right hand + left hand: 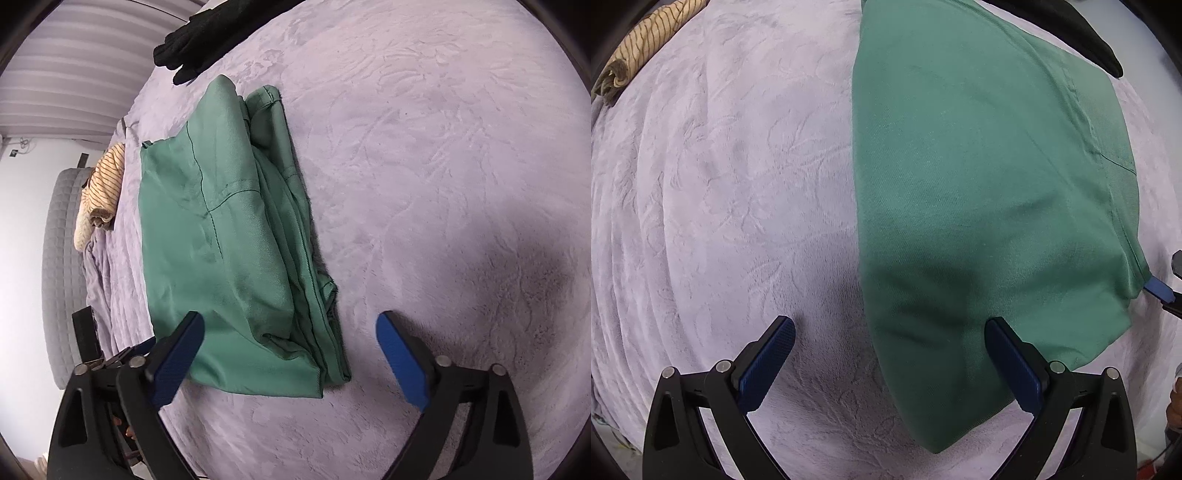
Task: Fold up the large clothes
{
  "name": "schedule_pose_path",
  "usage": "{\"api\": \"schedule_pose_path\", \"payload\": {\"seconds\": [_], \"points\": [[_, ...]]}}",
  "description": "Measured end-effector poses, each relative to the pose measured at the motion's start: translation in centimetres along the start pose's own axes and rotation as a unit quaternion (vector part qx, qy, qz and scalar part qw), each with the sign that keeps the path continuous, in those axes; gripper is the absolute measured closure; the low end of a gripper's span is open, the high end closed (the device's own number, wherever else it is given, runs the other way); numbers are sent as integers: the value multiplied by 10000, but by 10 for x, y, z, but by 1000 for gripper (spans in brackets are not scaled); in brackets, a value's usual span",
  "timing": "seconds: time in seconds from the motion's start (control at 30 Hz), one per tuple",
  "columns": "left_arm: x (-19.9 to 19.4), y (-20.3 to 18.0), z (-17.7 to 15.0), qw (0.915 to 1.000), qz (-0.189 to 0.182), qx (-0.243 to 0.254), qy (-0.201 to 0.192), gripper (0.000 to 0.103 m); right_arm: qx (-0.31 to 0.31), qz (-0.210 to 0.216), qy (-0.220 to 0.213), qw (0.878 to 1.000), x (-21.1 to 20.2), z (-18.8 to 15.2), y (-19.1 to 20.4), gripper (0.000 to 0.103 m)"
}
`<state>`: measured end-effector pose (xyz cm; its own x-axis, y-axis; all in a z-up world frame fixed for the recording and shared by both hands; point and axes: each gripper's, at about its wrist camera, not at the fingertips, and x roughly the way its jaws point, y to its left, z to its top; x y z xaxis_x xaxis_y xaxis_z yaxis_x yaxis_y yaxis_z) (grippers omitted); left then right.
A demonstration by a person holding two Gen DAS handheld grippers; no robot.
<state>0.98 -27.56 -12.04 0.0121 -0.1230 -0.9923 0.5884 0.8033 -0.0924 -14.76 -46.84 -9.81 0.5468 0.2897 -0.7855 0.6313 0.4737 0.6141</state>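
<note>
A green garment lies folded into a long stack on the lilac bed cover. In the right wrist view the green garment shows several layered edges along its right side. My left gripper is open and empty, hovering over the garment's near left edge, one finger above the cloth. My right gripper is open and empty, just above the garment's near end. A blue fingertip of the right gripper shows at the garment's right corner in the left wrist view.
A rolled striped tan garment lies at the far left of the bed; it also shows in the right wrist view. A black garment lies beyond the green one, also in the right wrist view. A grey mattress edge is at left.
</note>
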Motion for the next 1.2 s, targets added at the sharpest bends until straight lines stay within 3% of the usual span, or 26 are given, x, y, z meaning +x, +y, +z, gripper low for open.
{"api": "schedule_pose_path", "payload": {"seconds": [0.13, 0.43, 0.57, 0.7, 0.9, 1.13, 1.2], "points": [[-5, 4, 3, 9999, -154, 37, -61, 0, -7, 17, 39, 10000, 3, 3, 1, 0], [-17, 36, 29, 9945, -938, -201, -416, 0, -189, 116, 112, 9997, 10, 27, 5, 0], [3, 53, 40, 9906, -1322, -276, -228, 0, -352, 329, 145, 9987, 19, 47, 10, 0], [22, 55, 50, 9814, -1898, -274, -18, 0, -411, 642, 222, 9968, 36, 72, 11, 0], [38, 41, 72, 9767, -2133, -217, 0, 0, -280, 1131, 317, 9927, 70, 109, 9, 0], [45, 35, 75, 9785, -2058, -14, 113, 1, -138, 1529, 201, 9879, 92, 131, 21, 0], [40, 43, 71, 9796, -2011, -22, 10, 11, 158, 1590, 119, 9871, 92, 132, 17, 2]]}}
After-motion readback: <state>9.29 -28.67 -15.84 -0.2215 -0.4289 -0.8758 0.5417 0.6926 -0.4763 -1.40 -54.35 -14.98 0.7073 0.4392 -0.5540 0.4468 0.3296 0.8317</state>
